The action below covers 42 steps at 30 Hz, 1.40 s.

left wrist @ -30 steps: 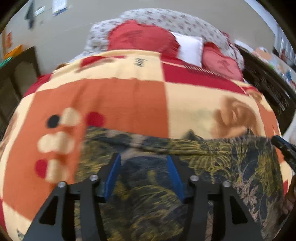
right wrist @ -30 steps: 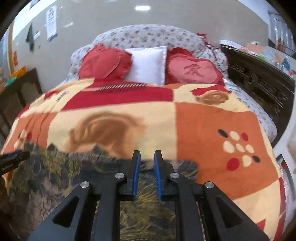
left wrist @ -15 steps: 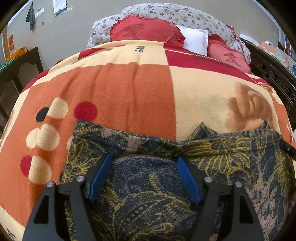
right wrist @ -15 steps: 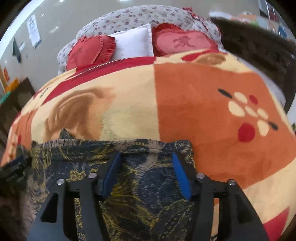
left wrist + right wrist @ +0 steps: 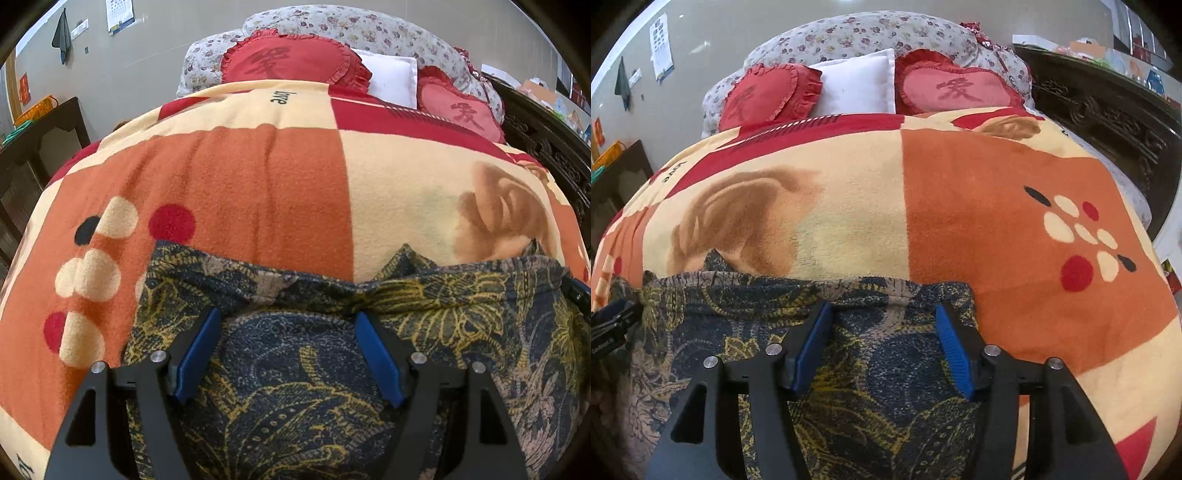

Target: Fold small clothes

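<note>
A dark blue garment with a yellow leaf print (image 5: 295,369) lies flat on the near end of the bed's blanket (image 5: 258,177). It also shows in the right wrist view (image 5: 871,387). My left gripper (image 5: 288,325) is open, its blue pads just above the garment's left part, behind its far hem. My right gripper (image 5: 882,314) is open above the garment's right part, near its far right corner. Neither holds cloth. The right gripper's tip (image 5: 576,291) shows at the left view's right edge, the left gripper's tip (image 5: 609,325) at the right view's left edge.
The orange, cream and red blanket covers the bed. Red heart cushions (image 5: 768,96) and a white pillow (image 5: 857,85) lie at the head. Dark carved wooden furniture (image 5: 1108,114) stands on the right, a dark cabinet (image 5: 33,147) on the left.
Both grippers have opened wide and let go of the garment, which now lies spread on the blanket. Both have come down closer to the cloth.
</note>
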Each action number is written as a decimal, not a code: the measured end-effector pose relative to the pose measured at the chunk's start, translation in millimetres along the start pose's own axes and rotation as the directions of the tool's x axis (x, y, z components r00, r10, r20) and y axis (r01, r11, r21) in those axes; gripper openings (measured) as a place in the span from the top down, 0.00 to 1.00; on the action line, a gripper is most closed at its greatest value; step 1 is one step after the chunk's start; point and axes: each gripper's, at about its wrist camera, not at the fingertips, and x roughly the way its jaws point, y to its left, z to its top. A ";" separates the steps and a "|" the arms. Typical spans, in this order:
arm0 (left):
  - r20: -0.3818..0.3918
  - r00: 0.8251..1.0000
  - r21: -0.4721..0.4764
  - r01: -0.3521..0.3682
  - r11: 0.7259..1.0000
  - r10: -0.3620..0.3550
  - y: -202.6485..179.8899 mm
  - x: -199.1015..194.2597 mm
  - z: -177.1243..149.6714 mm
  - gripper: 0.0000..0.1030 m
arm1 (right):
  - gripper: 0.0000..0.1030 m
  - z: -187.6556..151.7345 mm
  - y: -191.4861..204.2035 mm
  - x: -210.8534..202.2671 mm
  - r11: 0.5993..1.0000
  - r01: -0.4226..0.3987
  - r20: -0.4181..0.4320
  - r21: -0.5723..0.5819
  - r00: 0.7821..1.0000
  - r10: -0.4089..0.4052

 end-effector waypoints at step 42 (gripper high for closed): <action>0.207 0.834 -0.752 0.470 0.462 -0.511 134.2 -152.3 -203.2 0.19 | 0.42 -66.7 57.2 -53.1 0.959 -0.162 -0.064 -0.231 0.986 0.151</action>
